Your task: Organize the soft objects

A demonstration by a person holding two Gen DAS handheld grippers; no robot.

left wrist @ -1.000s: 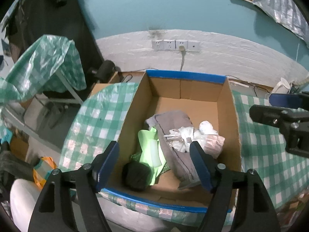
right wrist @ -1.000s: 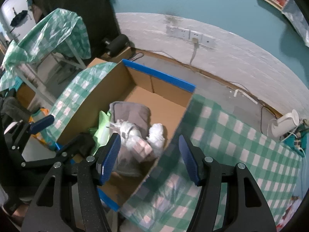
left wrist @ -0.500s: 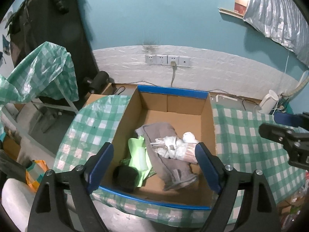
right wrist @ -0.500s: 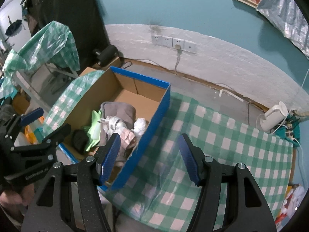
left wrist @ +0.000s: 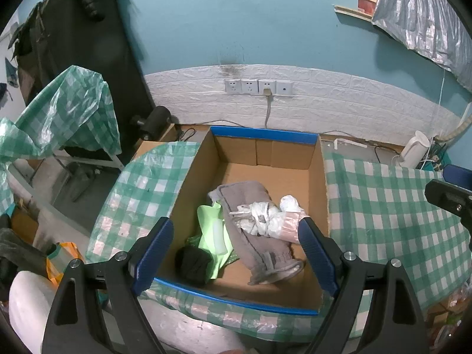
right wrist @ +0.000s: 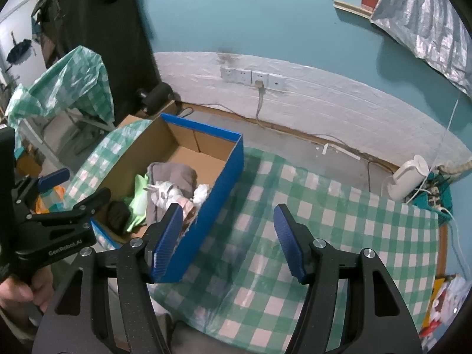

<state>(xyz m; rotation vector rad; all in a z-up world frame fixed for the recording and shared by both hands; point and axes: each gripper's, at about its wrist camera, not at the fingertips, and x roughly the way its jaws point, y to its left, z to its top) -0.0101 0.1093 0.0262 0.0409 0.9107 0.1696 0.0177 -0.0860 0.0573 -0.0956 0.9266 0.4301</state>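
Observation:
An open cardboard box [left wrist: 265, 136] with blue-taped edges sits on the checked table. Inside lie a grey garment [left wrist: 244, 194], a crumpled white and pink piece [left wrist: 271, 218] on top of it, a light green cloth [left wrist: 211, 231] and a black bundle [left wrist: 191, 264]. My left gripper [left wrist: 234, 227] hovers above the box's near edge, open wide and holding nothing. My right gripper [right wrist: 228, 211] is open and empty too, above the box's blue right wall [right wrist: 218, 188] and the cloth beside it. The right wrist view shows the same grey garment [right wrist: 174, 174].
A green-checked tablecloth [right wrist: 324, 221] covers the table right of the box. A white kettle [right wrist: 410, 180] and cables stand at the far right by the wall. A plastic-draped rack [left wrist: 67, 112] and an orange bag [left wrist: 63, 253] are at the left. A hand [right wrist: 17, 290] holds the left gripper.
Both grippers have drawn back and up from the box. The left jaws have widened. The right gripper has shifted right, from over the box contents to over the tablecloth.

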